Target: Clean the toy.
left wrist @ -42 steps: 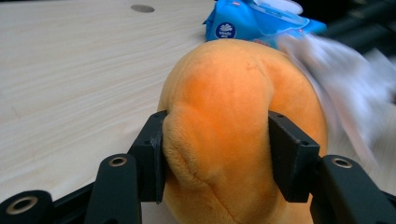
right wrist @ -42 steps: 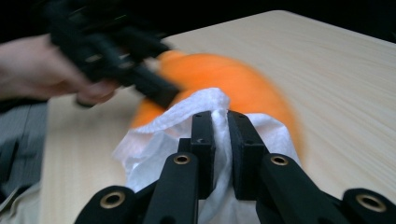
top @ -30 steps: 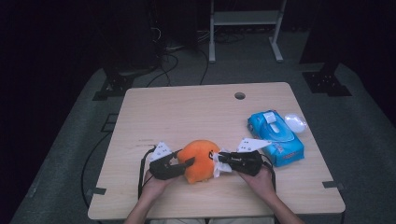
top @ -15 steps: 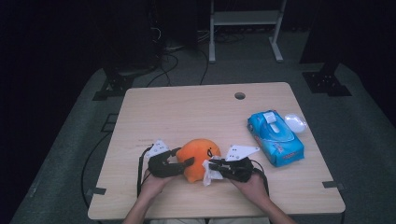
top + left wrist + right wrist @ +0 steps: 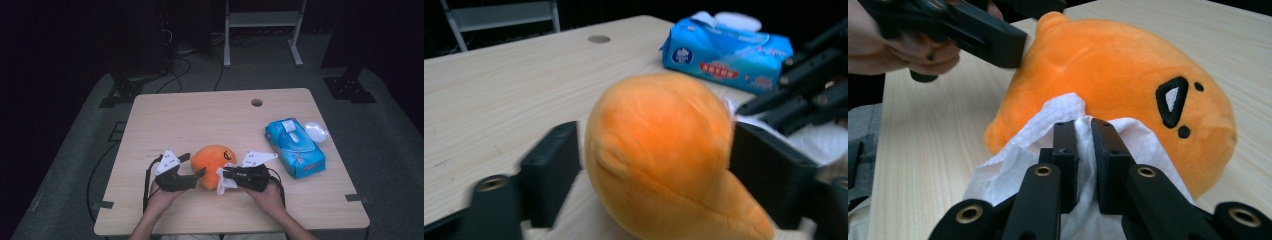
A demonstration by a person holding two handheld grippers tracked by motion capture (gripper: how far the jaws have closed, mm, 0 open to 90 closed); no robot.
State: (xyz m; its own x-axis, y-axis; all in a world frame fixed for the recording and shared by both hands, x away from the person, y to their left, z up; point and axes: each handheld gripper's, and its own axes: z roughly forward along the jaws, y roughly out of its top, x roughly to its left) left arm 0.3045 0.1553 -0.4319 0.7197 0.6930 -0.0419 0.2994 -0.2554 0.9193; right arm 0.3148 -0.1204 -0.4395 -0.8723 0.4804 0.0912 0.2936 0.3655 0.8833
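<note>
An orange plush toy (image 5: 214,160) with a black stitched face lies near the table's front edge. My left gripper (image 5: 196,165) sits at its left side, the toy (image 5: 659,150) between the jaws. Those jaws have just been opening, and a thin gap shows beside the left pad (image 5: 554,155). My right gripper (image 5: 223,172) is shut on a crumpled white tissue (image 5: 1013,170). It holds the tissue against the toy's (image 5: 1118,75) side, below the stitched face. The left gripper's finger (image 5: 993,37) touches the toy's far end in the right gripper view.
A blue pack of wet wipes (image 5: 295,145) lies at the right of the wooden table (image 5: 200,120), with a small white oval lid (image 5: 316,131) beside it. A round cable hole (image 5: 256,102) sits near the far edge. Cables trail off the table's left front.
The right gripper has carried the tissue leftward up against the toy. The left gripper's jaws have spread wider around the toy, which has stayed in place.
</note>
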